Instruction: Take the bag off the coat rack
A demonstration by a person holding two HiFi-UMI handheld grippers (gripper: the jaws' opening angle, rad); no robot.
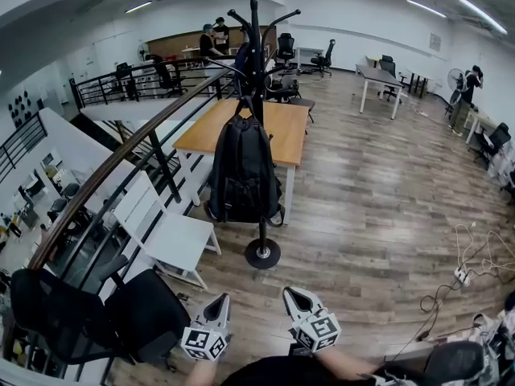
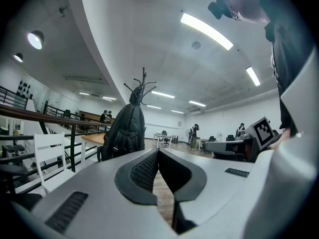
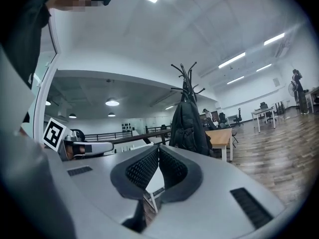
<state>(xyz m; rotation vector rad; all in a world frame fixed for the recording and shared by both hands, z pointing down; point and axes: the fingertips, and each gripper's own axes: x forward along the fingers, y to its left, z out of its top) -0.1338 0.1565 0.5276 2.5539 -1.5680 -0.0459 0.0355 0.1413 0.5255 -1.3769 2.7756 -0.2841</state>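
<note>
Jaws pressed together; bag [image 1: 243, 167] hangs on coat rack [image 1: 254, 30].

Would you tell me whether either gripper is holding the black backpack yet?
No, the backpack hangs on the coat rack, apart from the left gripper and right gripper, both shut and empty.
</note>
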